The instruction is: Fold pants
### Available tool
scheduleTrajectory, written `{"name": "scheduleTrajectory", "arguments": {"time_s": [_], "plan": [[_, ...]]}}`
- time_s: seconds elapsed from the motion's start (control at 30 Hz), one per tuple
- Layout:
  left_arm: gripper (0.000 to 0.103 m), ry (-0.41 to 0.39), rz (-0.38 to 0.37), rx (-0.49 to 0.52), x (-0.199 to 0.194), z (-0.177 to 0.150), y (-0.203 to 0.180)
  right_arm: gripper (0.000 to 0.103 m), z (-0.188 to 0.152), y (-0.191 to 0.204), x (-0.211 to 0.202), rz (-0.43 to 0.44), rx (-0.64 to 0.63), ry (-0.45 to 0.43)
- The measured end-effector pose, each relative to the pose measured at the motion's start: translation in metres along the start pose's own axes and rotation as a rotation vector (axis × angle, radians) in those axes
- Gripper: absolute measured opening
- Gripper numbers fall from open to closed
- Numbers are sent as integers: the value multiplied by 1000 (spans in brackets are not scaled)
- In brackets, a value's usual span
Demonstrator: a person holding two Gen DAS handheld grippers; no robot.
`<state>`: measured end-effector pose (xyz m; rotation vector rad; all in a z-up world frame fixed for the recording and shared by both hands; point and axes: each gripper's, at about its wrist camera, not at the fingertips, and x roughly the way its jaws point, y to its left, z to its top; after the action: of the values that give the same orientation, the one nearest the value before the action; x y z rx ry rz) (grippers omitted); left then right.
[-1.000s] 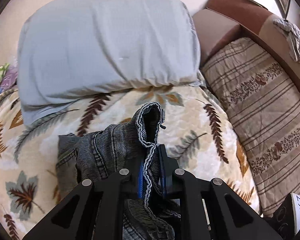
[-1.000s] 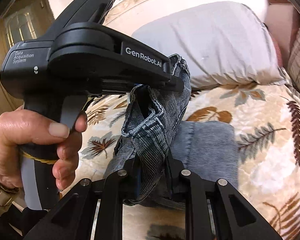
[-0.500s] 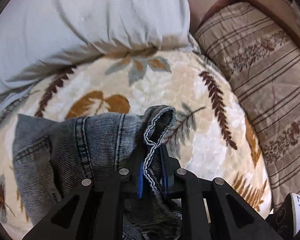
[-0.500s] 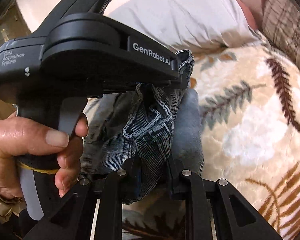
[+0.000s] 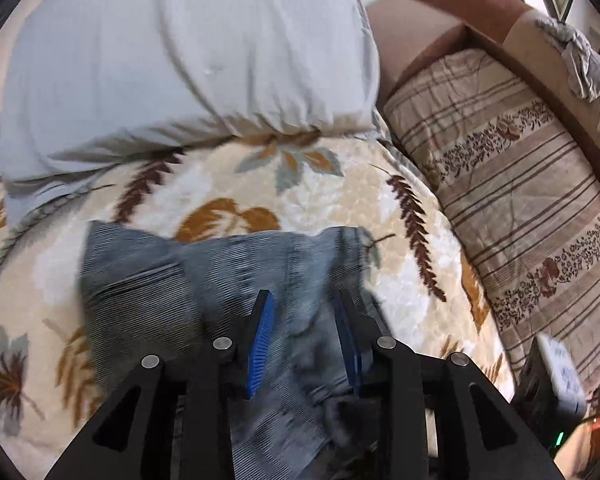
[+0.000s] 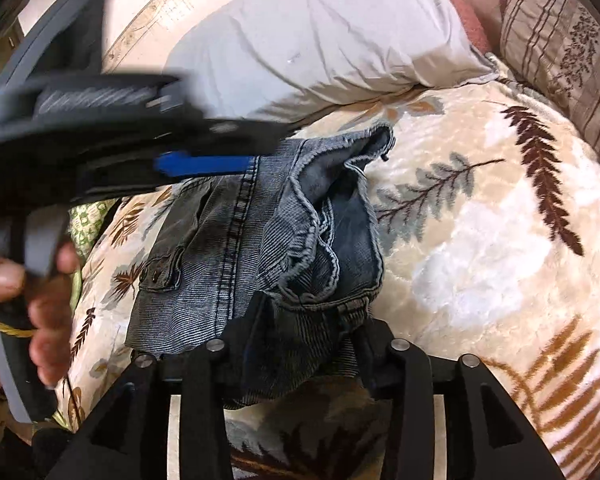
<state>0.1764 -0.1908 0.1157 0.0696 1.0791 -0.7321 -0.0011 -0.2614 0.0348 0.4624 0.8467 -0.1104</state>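
Lying on the leaf-patterned blanket (image 5: 380, 216) of the bed, the denim pants (image 5: 228, 280) rest in a folded bundle just short of the pale grey pillow (image 5: 180, 60), with bare blanket between them. In the left wrist view the left gripper (image 5: 303, 308) sits over the near part of the bundle; its blue-padded fingers (image 5: 260, 332) have just been opening and now stand spread, with denim lying under and between them but not pinched. To the right of the blanket, a striped floral cushion (image 5: 520, 208) leans against a brown sofa arm (image 5: 460, 12) with a grey rag (image 5: 580, 60) draped on top.

In the right wrist view, at the far left, a hand (image 6: 16, 292) grips the handle of the left gripper (image 6: 260, 152), which is blurred and reaches across above the pants' (image 6: 260, 240) far edge, one blue pad showing. The hem and a belt-loop corner of the pants show in a rumpled stack, the hem opening toward the pillow (image 6: 320, 32). The right gripper (image 6: 308, 320) has its fingers (image 6: 256, 320) standing apart on either side of the near fold; they too have just been opening, and the cloth bulges between them without being squeezed. To the right lies open blanket (image 6: 480, 220), with the cushion (image 6: 560, 40) at the far right corner.
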Motion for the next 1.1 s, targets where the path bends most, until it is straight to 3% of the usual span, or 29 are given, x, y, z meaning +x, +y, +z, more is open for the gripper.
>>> {"name": "scheduleTrajectory", "arguments": {"time_s": [0.3, 0.47, 0.63, 0.83, 1.1], "plan": [[31, -20, 65, -69, -49, -55, 49, 44, 1, 11, -22, -69, -8, -32], [31, -14, 112, -49, -68, -84, 53, 47, 12, 24, -33, -94, -37, -63], [32, 8, 164, -1, -62, -100, 49, 47, 19, 37, -26, -171, -89, -68], [32, 15, 181, 15, -45, -103, 43, 32, 8, 25, 6, -319, -144, 36], [33, 35, 174, -19, -26, -100, 53, 32, 0, 22, 16, -358, -180, 52]]}}
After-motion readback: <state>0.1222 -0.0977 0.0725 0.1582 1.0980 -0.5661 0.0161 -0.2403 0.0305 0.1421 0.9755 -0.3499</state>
